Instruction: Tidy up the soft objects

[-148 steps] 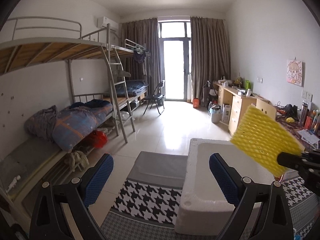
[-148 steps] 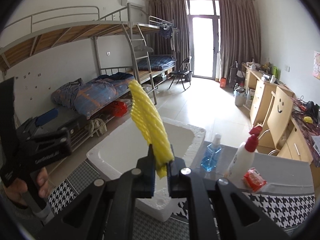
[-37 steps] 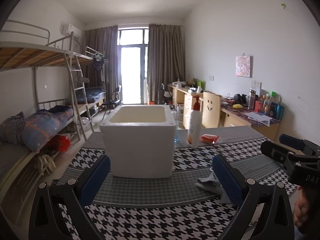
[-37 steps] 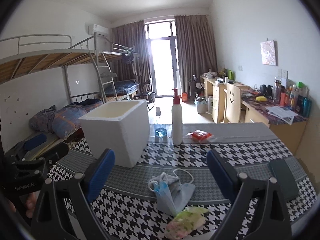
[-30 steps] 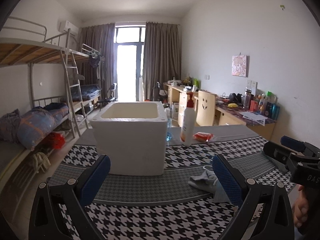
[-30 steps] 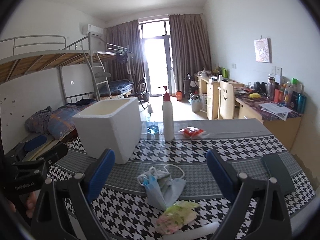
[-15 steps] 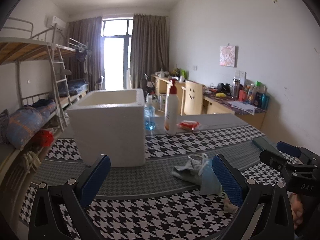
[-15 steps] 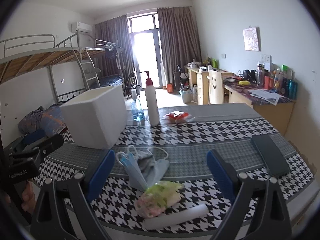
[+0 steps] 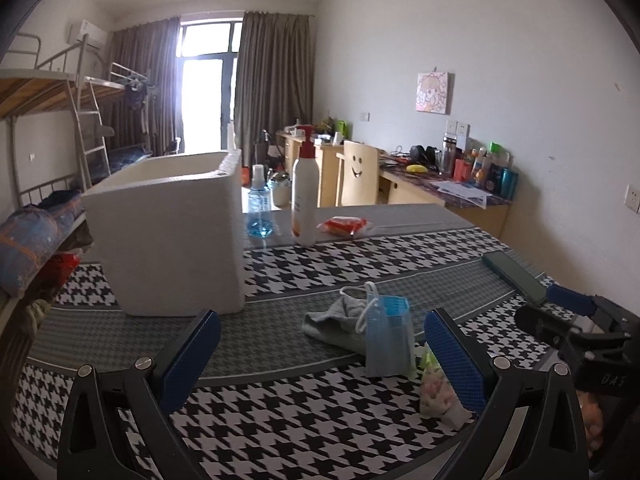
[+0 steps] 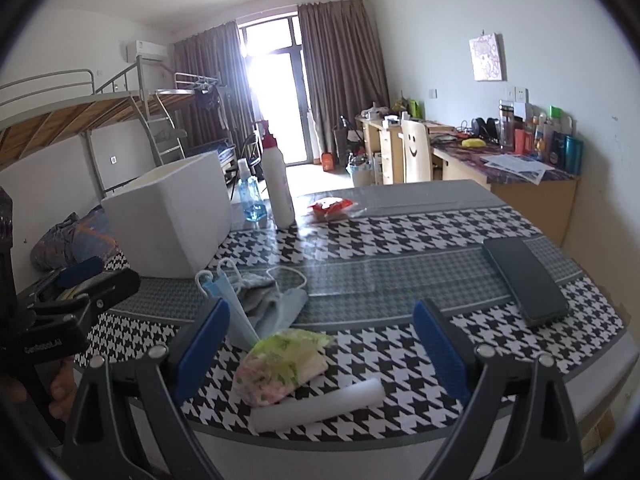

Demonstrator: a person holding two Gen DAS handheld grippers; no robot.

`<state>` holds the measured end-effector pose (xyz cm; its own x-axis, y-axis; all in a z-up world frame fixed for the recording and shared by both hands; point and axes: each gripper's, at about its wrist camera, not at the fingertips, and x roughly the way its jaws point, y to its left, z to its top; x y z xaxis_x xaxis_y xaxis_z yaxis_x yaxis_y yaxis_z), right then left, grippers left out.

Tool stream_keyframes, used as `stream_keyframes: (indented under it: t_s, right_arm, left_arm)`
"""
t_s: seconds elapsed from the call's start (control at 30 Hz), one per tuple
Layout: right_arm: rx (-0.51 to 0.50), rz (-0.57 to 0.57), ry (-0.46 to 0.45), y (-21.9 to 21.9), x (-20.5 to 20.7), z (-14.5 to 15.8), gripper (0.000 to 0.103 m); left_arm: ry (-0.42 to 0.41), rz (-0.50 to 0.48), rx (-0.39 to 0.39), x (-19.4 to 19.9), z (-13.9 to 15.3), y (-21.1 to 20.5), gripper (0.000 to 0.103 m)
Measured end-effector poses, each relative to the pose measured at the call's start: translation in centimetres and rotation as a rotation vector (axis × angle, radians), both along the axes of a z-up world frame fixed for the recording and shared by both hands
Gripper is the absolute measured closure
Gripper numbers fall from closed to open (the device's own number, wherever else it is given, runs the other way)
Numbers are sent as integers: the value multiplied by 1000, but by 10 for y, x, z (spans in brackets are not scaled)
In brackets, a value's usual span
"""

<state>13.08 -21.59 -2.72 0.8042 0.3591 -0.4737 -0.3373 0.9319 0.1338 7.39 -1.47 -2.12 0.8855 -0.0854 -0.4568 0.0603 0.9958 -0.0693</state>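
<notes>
Both tongs apart, empty; right tongs (image 10: 320, 344) approaching floral pouch (image 10: 280, 364) at 7 o'clock; next: clamp, carry to foam box (image 10: 172, 224)

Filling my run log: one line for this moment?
left gripper: open | right gripper: open | face masks: on table | foam box: upright

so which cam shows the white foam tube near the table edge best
The right wrist view: the white foam tube lies whole and unobstructed at the near table edge, beside the floral pouch. In the left wrist view the tube cannot be made out; only the pouch shows, partly hidden behind the left gripper's finger.
</notes>
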Motion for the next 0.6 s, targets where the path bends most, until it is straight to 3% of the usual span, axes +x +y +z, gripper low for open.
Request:
stream_keyframes:
  t_s: [0.6]
  right_arm:
    - [-25,-21,77,-13,6,-23,8]
  left_arm:
    - [118,-85,-15,26,-29,-26,1]
